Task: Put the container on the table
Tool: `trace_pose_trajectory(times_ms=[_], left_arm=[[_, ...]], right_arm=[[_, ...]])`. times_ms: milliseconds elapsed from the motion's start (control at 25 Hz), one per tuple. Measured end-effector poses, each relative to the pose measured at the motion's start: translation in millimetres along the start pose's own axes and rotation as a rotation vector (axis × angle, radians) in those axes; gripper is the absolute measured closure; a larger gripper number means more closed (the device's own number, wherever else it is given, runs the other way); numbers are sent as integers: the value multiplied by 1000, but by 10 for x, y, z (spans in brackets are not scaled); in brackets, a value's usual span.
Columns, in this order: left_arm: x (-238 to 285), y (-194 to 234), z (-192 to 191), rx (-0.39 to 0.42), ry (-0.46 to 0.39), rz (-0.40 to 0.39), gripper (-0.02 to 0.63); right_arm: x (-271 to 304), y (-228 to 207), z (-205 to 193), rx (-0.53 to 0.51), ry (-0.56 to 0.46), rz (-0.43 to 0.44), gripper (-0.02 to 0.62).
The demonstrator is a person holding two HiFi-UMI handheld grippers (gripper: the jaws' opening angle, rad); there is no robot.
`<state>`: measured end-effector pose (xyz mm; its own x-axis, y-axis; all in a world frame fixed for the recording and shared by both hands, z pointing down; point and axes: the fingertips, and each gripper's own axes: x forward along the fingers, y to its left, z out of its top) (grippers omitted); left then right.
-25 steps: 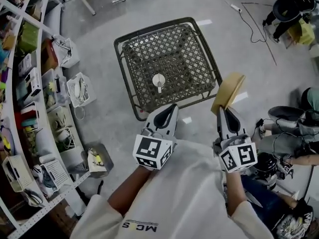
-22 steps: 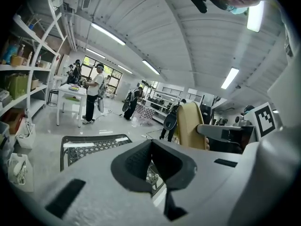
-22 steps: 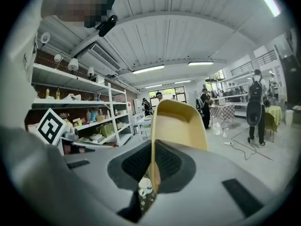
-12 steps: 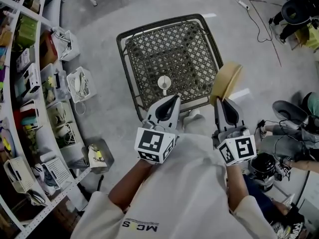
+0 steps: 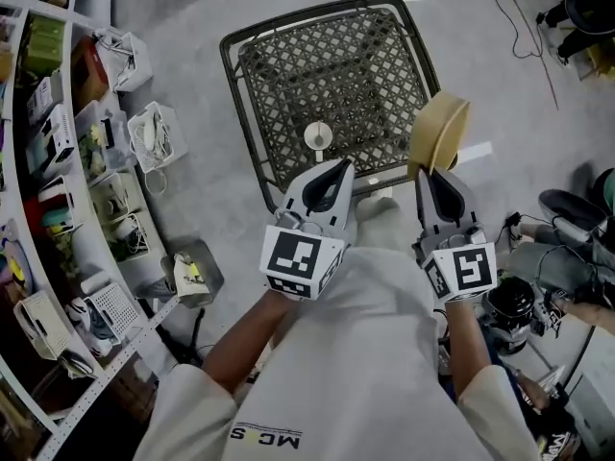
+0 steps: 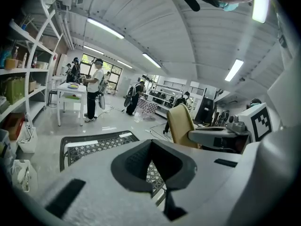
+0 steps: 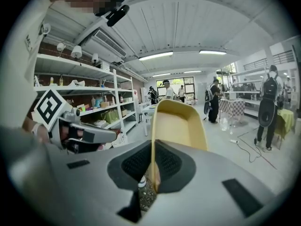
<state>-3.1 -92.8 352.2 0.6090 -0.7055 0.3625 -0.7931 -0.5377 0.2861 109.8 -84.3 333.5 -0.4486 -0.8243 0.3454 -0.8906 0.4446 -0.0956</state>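
A tan, shallow container (image 5: 439, 134) hangs on edge beside the right side of the dark lattice table (image 5: 375, 36), with my right gripper (image 5: 434, 175) shut on its rim. In the right gripper view the container (image 7: 181, 124) rises straight out of the closed jaws (image 7: 153, 150). My left gripper (image 5: 335, 168) hovers over the table's near edge, shut and holding nothing. From the left gripper view (image 6: 151, 147) I see the table (image 6: 94, 144) below and the container (image 6: 180, 122) to the right. A small white round object (image 5: 317, 137) stands on the table.
Shelves packed with boxes and bags (image 5: 58, 161) curve along the left. A grey bin (image 5: 192, 277) lies on the floor near them. Cables (image 5: 524, 27) trail at the top right, and a seated person (image 5: 577, 296) is at the right. Several people stand far back (image 6: 96, 91).
Both grippers and the container have come nearer to the table; the left gripper now reaches over its near edge. The right gripper's hold on the container is unchanged.
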Motion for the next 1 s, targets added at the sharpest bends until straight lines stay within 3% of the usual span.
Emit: trace_pose_trajectory(times_ms=[400,1000], left_arm=[[184,87,-253,-45,60,42,583],[413,370,-493,-77,102,102,583]], right_arm=[[430,-61,-331,-74,79,64,565],[1125,-252,-1085,-43,228,108,565]])
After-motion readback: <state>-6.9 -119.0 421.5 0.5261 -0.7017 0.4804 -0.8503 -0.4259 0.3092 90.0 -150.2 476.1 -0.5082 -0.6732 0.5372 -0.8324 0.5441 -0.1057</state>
